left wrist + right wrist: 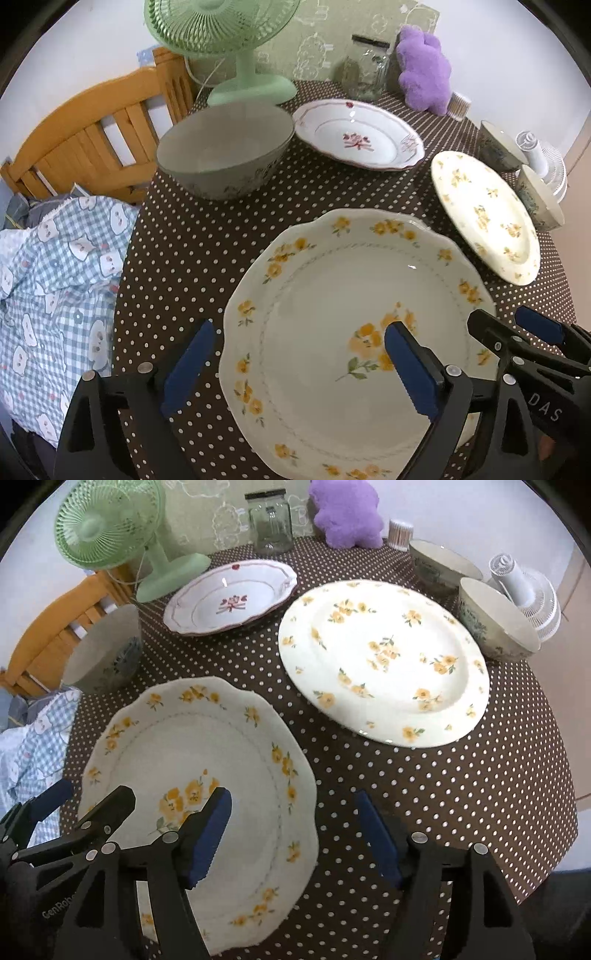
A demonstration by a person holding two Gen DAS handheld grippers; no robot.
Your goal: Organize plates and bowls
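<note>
Left wrist view: the left gripper is held wide open astride the left rim of the scalloped yellow-flower plate, nothing gripped. The right gripper is likewise spread empty over its right rim. The plate lies flat on the dotted tablecloth. A release is judged complete; next, the round yellow-flower plate would need gripping by its rim.

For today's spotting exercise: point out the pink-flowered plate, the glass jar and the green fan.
Pink-flowered plate [231,603]: right wrist view, centre flower.
Glass jar [271,526]: right wrist view, clear body.
Green fan [255,90]: left wrist view, base.
</note>
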